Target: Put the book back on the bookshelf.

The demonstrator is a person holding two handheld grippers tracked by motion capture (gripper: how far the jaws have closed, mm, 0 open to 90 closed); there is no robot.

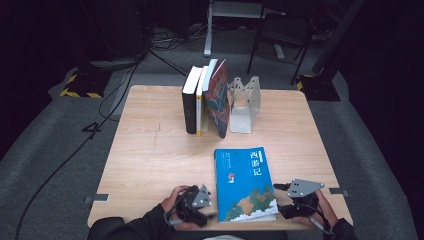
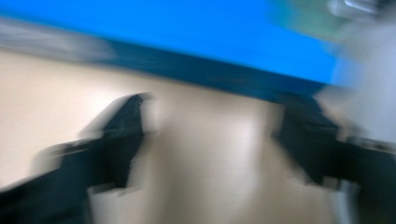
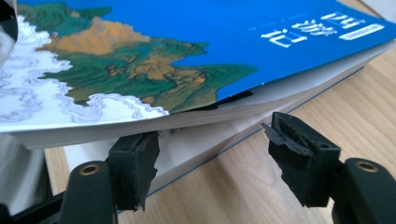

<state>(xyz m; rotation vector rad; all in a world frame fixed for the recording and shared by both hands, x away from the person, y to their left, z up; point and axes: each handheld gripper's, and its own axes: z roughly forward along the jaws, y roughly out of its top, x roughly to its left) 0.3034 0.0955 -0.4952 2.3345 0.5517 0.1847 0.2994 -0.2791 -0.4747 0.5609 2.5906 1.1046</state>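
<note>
A blue book [image 1: 245, 175] with white characters and a landscape on its cover lies flat near the table's front edge. My left gripper [image 1: 204, 210] sits just left of it. In the blurred left gripper view its jaws stand apart [image 2: 215, 116] over bare wood, with the book's blue edge [image 2: 210, 74] ahead. My right gripper [image 1: 281, 200] sits at the book's right side. In the right gripper view it is open [image 3: 215, 140] and close to the page edge [image 3: 196, 140], below the slightly lifted cover [image 3: 154, 51]. Its pads do not press the book.
At the back of the wooden table [image 1: 150, 145] three books [image 1: 205, 97] stand upright against a pale metal bookend [image 1: 244, 102]. Cables, a chair and stands lie on the dark floor beyond.
</note>
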